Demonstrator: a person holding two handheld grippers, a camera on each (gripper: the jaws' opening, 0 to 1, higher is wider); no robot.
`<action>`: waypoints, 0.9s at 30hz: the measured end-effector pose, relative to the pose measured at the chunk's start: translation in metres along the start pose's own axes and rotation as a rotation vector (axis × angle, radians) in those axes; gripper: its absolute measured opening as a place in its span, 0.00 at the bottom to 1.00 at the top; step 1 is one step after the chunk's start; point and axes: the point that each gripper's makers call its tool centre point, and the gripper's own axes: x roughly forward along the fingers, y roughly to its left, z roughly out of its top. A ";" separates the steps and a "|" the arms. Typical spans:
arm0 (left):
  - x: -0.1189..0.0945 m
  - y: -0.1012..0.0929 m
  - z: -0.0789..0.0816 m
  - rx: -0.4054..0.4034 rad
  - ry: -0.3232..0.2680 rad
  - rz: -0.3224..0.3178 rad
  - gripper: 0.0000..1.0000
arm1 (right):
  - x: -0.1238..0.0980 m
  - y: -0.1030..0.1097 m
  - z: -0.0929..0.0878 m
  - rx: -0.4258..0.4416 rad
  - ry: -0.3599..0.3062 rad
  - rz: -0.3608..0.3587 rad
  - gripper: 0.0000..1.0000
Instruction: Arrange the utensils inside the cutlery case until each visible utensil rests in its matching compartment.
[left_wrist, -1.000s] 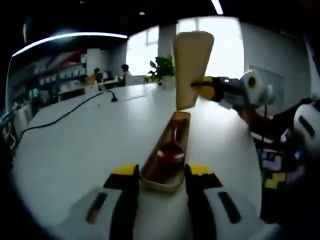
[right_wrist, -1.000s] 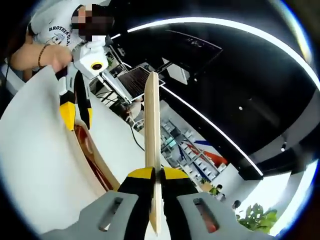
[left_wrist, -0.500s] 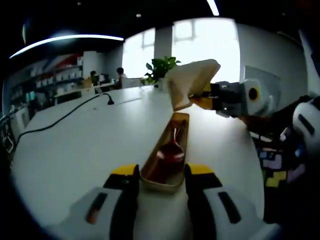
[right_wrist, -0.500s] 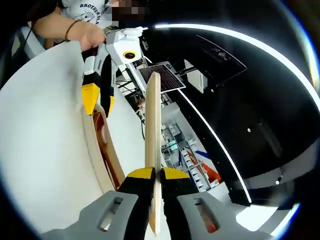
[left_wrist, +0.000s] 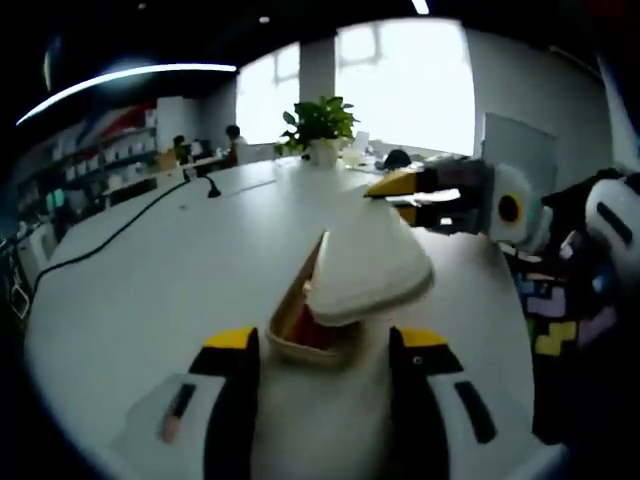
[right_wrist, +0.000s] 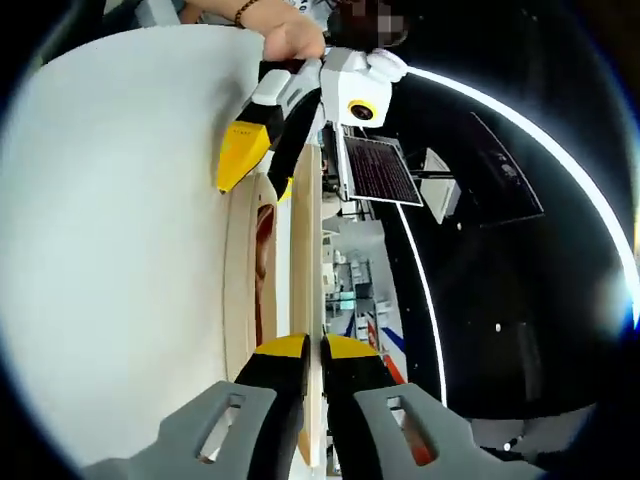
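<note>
Long pale wooden lid (right_wrist: 306, 300) pinched edge-on in right gripper (right_wrist: 311, 352), hovering just above narrow wooden cutlery case (left_wrist: 298, 318) on white table (left_wrist: 180, 270), long axes parallel. Left gripper (left_wrist: 318, 352) spread wide, straddling case's near end.

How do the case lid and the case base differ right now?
The lid is a flat pale panel, held by the right gripper and tilted over the base; the base is a deep trough resting on the white table between the left gripper fingers, with a reddish utensil inside. Both look long, narrow and wood-toned.
</note>
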 end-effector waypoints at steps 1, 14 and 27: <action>0.000 0.000 0.000 -0.001 0.001 0.000 0.55 | 0.001 0.000 0.001 -0.009 0.002 -0.001 0.03; 0.001 0.000 -0.001 -0.002 0.012 -0.002 0.52 | 0.013 -0.006 -0.004 -0.176 0.105 -0.042 0.03; 0.004 0.004 0.001 -0.027 0.018 0.006 0.50 | 0.013 -0.006 -0.003 -0.262 0.123 -0.053 0.03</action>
